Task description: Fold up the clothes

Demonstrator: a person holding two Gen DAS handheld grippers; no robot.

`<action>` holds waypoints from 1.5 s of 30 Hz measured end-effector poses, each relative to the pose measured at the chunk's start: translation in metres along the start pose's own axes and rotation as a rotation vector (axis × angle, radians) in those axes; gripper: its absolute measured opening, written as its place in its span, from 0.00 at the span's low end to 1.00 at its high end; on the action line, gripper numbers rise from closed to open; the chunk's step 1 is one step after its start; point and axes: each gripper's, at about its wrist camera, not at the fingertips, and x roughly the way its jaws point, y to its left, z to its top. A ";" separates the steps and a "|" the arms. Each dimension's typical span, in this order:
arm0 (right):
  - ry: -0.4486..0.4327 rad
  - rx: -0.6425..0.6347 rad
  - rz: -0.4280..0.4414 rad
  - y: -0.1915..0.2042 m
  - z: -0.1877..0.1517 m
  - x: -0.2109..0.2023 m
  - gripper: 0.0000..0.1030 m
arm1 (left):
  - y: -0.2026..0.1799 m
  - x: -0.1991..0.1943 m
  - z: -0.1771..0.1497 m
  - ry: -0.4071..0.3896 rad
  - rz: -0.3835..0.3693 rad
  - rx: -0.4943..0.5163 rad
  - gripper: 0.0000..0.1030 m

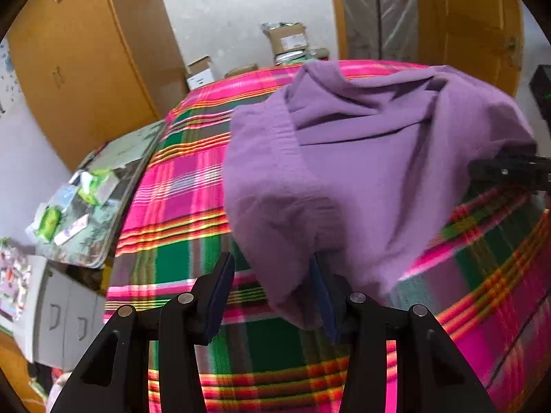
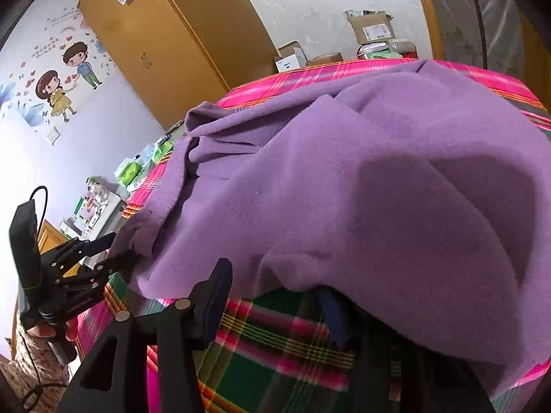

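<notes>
Purple fleece, a crumpled garment (image 1: 361, 158), lies on our bed's pink-and-green plaid cover (image 1: 179, 189), heaped in folds toward the far side and spilling over the near edge toward both our grippers.

Our left gripper (image 1: 273, 296) stands with its jaws apart. A hem of the garment hangs over the right finger (image 1: 323, 303), while the left finger (image 1: 220, 296) is clear of the cloth, over the plaid; the pads do not press on anything. In the right wrist view we see this gripper (image 2: 103, 251) at the garment's left edge, with a hand (image 2: 41, 330) on its grip.

Our right gripper (image 2: 275, 306) is also open. Its left finger (image 2: 217, 306) stands bare over the plaid, and the fleece drapes over its right finger (image 2: 332, 316), hiding most of it. Nothing is clamped.

Beside the bed a wooden wardrobe (image 1: 86, 69) stands against the wall, and cardboard boxes (image 2: 372, 27) are stacked beyond the far edge.
</notes>
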 end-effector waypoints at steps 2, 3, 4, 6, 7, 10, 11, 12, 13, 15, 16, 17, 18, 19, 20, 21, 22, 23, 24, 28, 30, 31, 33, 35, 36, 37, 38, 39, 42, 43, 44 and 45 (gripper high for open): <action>-0.005 0.014 0.009 -0.002 0.002 0.001 0.48 | -0.002 0.004 0.002 0.006 0.007 0.012 0.46; -0.009 0.019 0.011 -0.003 0.002 0.001 0.48 | -0.004 0.006 0.002 0.005 0.008 0.025 0.46; -0.013 0.023 0.009 -0.003 0.003 0.001 0.48 | -0.005 0.008 0.002 0.002 0.014 0.040 0.46; -0.014 0.041 0.009 -0.007 0.004 0.003 0.48 | -0.008 0.012 0.001 0.007 0.029 0.062 0.46; -0.015 0.056 0.016 -0.009 0.004 0.003 0.48 | -0.008 0.014 0.001 0.014 0.033 0.064 0.46; -0.021 0.079 0.031 -0.014 0.005 0.004 0.48 | -0.008 0.013 -0.003 0.021 0.030 0.075 0.46; -0.022 0.079 0.027 -0.014 0.005 0.004 0.48 | -0.008 0.012 -0.005 0.020 0.026 0.081 0.46; -0.022 0.079 0.024 -0.014 0.005 0.005 0.48 | -0.008 0.010 -0.006 0.020 0.021 0.086 0.46; -0.021 0.076 0.023 -0.013 0.005 0.006 0.48 | -0.009 0.009 -0.008 0.019 0.016 0.090 0.46; -0.018 0.070 0.024 -0.011 0.004 0.006 0.48 | -0.010 0.006 -0.011 0.012 0.010 0.105 0.46; -0.017 0.067 0.024 -0.009 0.004 0.007 0.48 | -0.012 0.005 -0.012 0.008 0.009 0.112 0.46; -0.016 0.064 0.023 -0.008 0.003 0.007 0.48 | -0.013 0.005 -0.012 0.004 0.008 0.119 0.46; -0.015 0.060 0.019 -0.007 0.003 0.007 0.48 | -0.013 0.007 -0.011 0.004 0.018 0.125 0.46; -0.014 0.058 0.016 -0.007 0.003 0.007 0.48 | -0.014 0.010 -0.008 0.012 0.037 0.126 0.46; -0.015 0.060 0.017 -0.007 0.002 0.006 0.48 | -0.015 0.011 -0.006 0.015 0.056 0.126 0.46; -0.016 0.063 0.017 -0.007 0.002 0.005 0.48 | -0.016 0.012 -0.004 0.012 0.071 0.131 0.46; -0.017 0.066 0.016 -0.008 0.001 0.005 0.48 | -0.017 0.014 -0.003 0.009 0.084 0.137 0.46; -0.019 0.069 0.016 -0.008 0.001 0.005 0.48 | -0.018 0.016 -0.001 0.008 0.095 0.140 0.46; -0.020 0.071 0.016 -0.009 0.002 0.004 0.48 | -0.018 0.019 0.000 0.010 0.103 0.138 0.46; -0.023 0.081 0.010 -0.012 0.002 0.006 0.35 | -0.016 0.023 0.005 0.008 0.107 0.119 0.46; -0.023 0.094 0.010 -0.014 0.002 0.006 0.22 | -0.012 0.024 0.006 0.007 0.086 0.097 0.46; -0.024 0.100 0.011 -0.015 0.002 0.006 0.19 | -0.010 0.024 0.007 0.011 0.065 0.083 0.41; -0.026 0.101 0.014 -0.015 0.002 0.006 0.11 | -0.007 0.024 0.007 0.019 0.017 0.055 0.25; -0.032 0.089 0.013 -0.012 0.002 0.004 0.07 | -0.008 0.025 0.007 0.021 0.003 0.045 0.20; -0.039 0.077 0.008 -0.010 0.001 0.003 0.05 | -0.010 0.025 0.007 0.019 0.009 0.049 0.18; -0.046 0.065 0.004 -0.008 0.001 0.002 0.05 | -0.012 0.025 0.007 0.018 0.015 0.053 0.15; -0.053 0.056 0.002 -0.006 0.001 0.000 0.04 | -0.012 0.025 0.007 0.017 0.016 0.052 0.14; -0.060 0.054 0.003 -0.006 0.001 -0.002 0.04 | -0.013 0.024 0.007 0.017 0.017 0.049 0.12; -0.070 0.053 0.006 -0.003 -0.001 -0.007 0.04 | -0.009 0.023 0.007 0.014 0.004 0.023 0.10; -0.073 0.052 0.006 -0.002 -0.002 -0.009 0.04 | -0.007 0.021 0.008 0.010 -0.003 0.009 0.10; -0.076 0.051 0.006 -0.001 -0.003 -0.011 0.04 | -0.006 0.019 0.008 0.007 -0.015 0.000 0.10; -0.079 0.049 0.006 -0.001 -0.005 -0.013 0.04 | -0.005 0.017 0.008 0.003 -0.021 -0.010 0.10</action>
